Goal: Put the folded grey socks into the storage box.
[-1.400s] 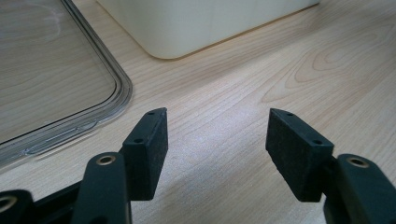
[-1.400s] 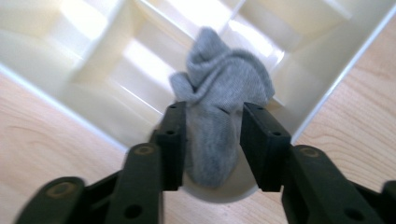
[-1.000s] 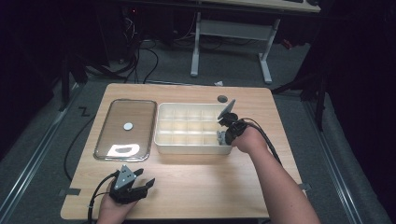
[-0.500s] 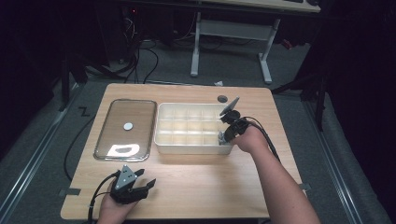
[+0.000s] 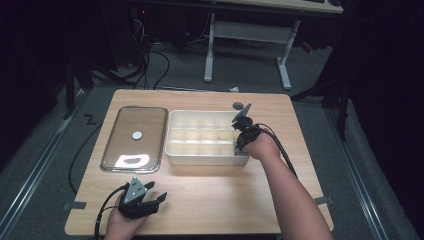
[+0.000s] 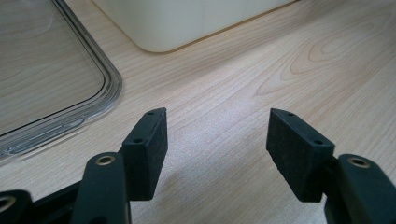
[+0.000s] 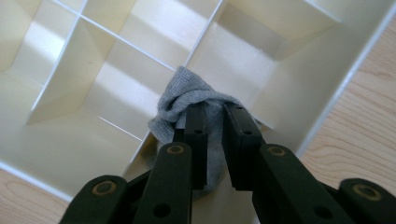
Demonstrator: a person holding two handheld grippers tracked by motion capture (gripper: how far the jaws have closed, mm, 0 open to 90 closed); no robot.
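Grey cloth may catch on the divider of the box.
On the desk, the right gripper pinches a grey cloth over the compartment box, near-right corner; it drapes on a divider and could snag. The left gripper rests with jaws spread.

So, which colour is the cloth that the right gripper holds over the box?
Grey. The cloth shows best in the right gripper view, pinched between the jaws.

Lid left of divided box, sock in box's right end
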